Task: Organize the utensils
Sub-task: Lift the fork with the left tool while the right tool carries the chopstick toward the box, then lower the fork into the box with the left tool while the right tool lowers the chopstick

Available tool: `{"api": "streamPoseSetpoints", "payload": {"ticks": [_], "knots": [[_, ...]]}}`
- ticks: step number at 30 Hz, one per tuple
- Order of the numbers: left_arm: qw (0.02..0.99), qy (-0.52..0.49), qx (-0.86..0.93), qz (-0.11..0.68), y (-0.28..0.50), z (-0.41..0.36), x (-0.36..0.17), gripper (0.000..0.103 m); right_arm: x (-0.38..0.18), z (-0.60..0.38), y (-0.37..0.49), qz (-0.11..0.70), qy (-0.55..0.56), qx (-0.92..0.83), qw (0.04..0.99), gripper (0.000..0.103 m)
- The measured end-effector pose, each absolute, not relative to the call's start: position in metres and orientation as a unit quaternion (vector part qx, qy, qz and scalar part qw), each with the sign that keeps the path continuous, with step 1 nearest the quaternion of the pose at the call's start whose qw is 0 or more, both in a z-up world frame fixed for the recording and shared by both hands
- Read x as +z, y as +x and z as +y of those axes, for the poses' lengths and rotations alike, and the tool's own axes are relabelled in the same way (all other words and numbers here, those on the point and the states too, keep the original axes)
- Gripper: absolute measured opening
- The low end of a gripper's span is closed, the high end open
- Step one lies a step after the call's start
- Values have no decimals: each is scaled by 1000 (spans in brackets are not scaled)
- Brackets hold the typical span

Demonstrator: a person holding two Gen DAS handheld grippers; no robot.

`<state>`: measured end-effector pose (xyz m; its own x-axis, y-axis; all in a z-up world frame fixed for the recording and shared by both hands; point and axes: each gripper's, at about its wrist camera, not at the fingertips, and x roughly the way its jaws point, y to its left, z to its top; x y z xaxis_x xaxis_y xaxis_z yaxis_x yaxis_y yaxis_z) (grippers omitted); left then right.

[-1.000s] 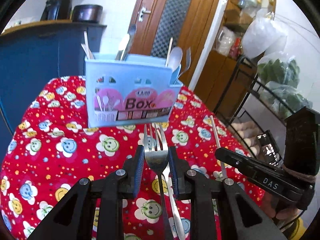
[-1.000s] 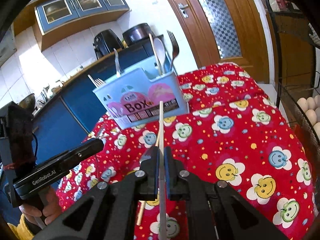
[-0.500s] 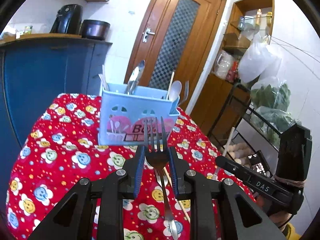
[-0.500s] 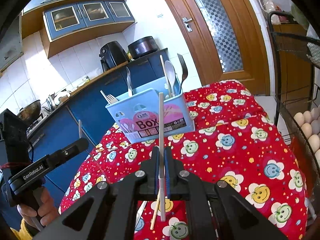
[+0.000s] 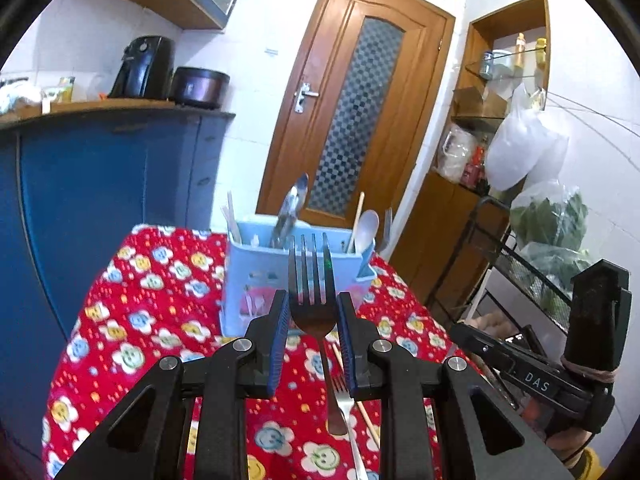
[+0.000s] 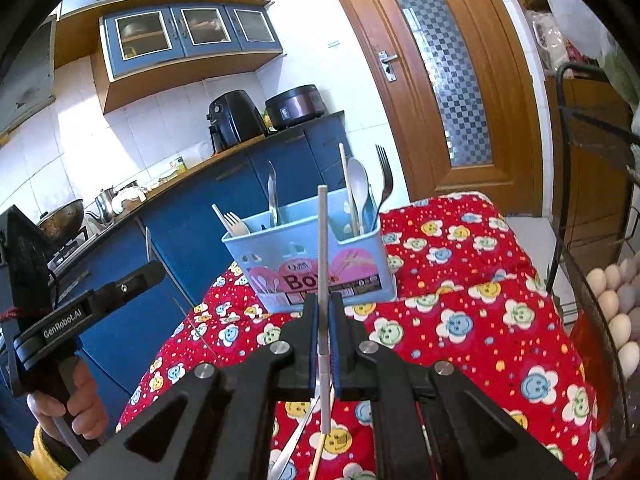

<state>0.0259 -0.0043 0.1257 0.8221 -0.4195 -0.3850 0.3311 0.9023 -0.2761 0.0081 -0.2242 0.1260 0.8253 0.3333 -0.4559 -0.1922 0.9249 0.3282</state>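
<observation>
A metal fork [image 5: 313, 314] stands tines-up between the blue pads of my left gripper [image 5: 313, 298], which is shut on it. Behind it stands the light blue utensil box [image 5: 252, 284] with spoons, a fork and chopsticks upright inside. My right gripper [image 6: 323, 304] is shut on a thin grey chopstick [image 6: 322, 240], held upright in front of the box [image 6: 360, 268]. Both grippers hang above the red flowered tablecloth [image 6: 460, 320], short of the box. Each also appears in the other's view: the right gripper [image 5: 520, 364] and the left gripper [image 6: 92, 308].
Another fork [image 5: 354, 444] and a wooden chopstick [image 5: 366, 412] lie on the cloth below my left gripper. A blue counter [image 5: 100, 184] stands to the left. A wire rack with eggs [image 6: 612, 304] is at the table's right edge, a wooden door [image 5: 360, 120] behind.
Both grippers have risen off the table with the fork and the chopstick still held. The box now sits lower and farther off in both views.
</observation>
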Motion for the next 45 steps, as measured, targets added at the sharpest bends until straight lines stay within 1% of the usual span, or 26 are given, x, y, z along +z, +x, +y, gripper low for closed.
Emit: {"api": "streamPoseSetpoints", "payload": {"ticks": [20,30,35,45], "knots": [[972,-63,-150,170,75,1,187,24,162,-224,40,240,99,127,957,6],[982,-48,-121,139,111,-1,225,24,161,-227,53,244,101,123,956,6],[983,-40,-106,142,127,-4,224,24,163,-231,61,244,102,118,957,6],[982,-34,-94,160,152,-8,205,24,182,-230,94,220,96,102,965,6]]}}
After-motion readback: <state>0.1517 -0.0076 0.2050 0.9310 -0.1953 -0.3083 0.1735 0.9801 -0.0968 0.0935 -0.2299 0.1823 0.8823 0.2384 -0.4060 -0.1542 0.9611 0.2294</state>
